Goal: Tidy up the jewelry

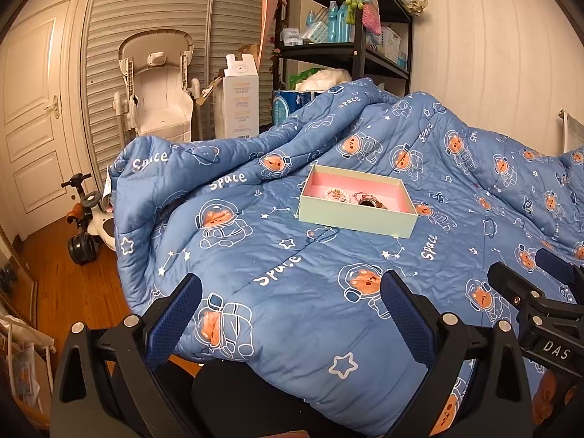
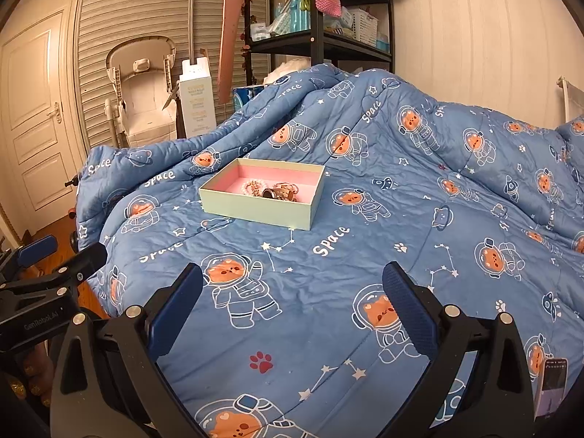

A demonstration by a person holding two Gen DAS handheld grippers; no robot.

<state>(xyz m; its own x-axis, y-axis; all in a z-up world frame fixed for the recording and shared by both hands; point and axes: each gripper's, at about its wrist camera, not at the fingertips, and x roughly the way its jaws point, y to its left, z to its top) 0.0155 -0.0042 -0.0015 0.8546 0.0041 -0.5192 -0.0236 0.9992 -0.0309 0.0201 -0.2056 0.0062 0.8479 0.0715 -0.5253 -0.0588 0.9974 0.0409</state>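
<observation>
A pale green box (image 1: 356, 219) (image 2: 255, 208) with a pink lining lies open on the blue quilt. Inside it sit a pearl bracelet (image 1: 336, 194) (image 2: 253, 187) and a heap of rose-gold jewelry with a dark round piece (image 1: 369, 200) (image 2: 283, 191). My left gripper (image 1: 292, 288) hangs open over the near part of the quilt, well short of the box, nothing between its fingers. My right gripper (image 2: 294, 277) is also open and empty, at a similar distance from the box. Each view shows the other gripper at its edge.
The blue space-print quilt (image 1: 292, 255) (image 2: 401, 219) covers the bed. Behind it stand a black shelf (image 1: 359, 51) full of bottles and baskets, a white carton (image 1: 239, 98), a folded baby seat (image 1: 157, 84) and a ride-on toy (image 1: 85, 226). A phone (image 2: 553, 383) lies at the lower right.
</observation>
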